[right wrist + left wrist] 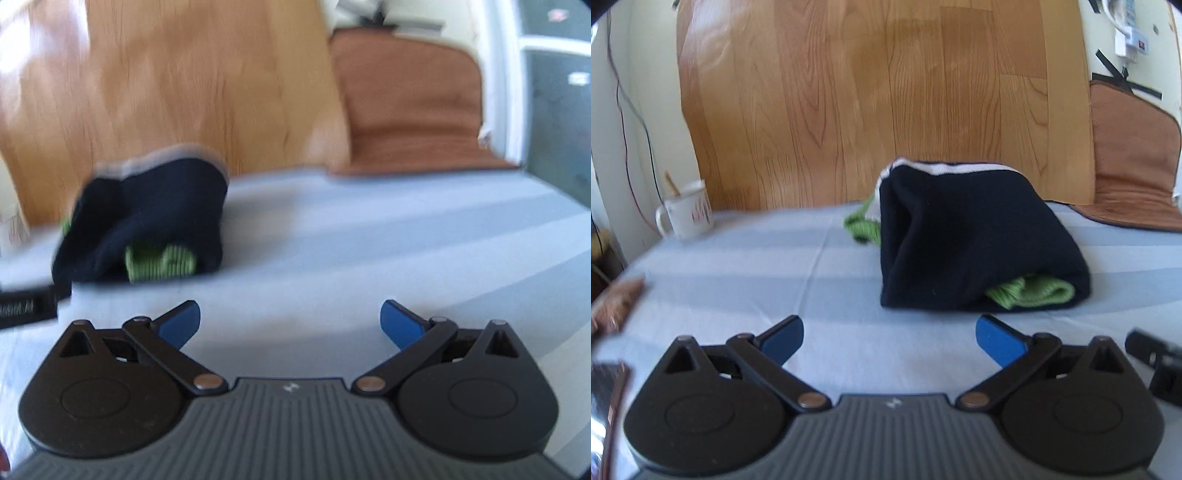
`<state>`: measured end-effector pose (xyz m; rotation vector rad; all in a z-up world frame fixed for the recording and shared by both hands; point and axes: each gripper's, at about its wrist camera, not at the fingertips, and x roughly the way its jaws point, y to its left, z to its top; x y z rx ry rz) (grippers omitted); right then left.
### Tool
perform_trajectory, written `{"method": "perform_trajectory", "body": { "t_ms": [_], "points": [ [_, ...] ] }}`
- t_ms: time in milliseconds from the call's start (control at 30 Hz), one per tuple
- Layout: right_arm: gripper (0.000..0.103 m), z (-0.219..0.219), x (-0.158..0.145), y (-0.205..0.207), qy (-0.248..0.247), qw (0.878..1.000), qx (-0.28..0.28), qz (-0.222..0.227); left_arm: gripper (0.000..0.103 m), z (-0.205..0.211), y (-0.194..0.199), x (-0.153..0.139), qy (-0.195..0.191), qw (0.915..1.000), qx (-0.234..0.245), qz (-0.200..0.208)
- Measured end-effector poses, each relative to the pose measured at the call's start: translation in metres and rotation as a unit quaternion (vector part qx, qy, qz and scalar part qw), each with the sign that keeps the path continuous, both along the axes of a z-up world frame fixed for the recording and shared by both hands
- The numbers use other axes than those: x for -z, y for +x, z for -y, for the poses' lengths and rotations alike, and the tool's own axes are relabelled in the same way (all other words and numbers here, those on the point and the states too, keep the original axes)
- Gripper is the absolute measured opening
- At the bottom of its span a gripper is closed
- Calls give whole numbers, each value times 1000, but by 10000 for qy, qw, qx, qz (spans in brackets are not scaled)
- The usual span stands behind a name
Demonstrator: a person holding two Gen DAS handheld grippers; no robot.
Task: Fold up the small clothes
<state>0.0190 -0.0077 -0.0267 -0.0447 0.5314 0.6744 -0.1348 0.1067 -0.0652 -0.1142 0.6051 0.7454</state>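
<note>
A folded dark navy garment (971, 240) with a white band along its far edge and green knit trim (1034, 291) poking out lies on the pale blue striped cloth (738, 280). My left gripper (889, 338) is open just in front of it, blue pads wide apart, nothing between them. In the right wrist view the same garment (147, 218) lies ahead and to the left, blurred. My right gripper (290, 325) is open over bare cloth (369, 236), off to the garment's right. Part of the other gripper (26, 306) shows at the left edge.
A white mug (687, 208) with a stick in it stands at the far left of the cloth. A wood-grain panel (879, 96) rises behind. A brown mat (1134, 162) lies at the back right. Brown objects (613, 306) sit at the left edge.
</note>
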Motion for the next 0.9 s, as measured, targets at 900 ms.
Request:
{"method": "perform_trajectory", "body": {
  "t_ms": [900],
  "points": [
    [103,-17,1,-8,-584,9976,-307,210,103,-16,-3,28,-782,9963,301,-210]
  ]
}}
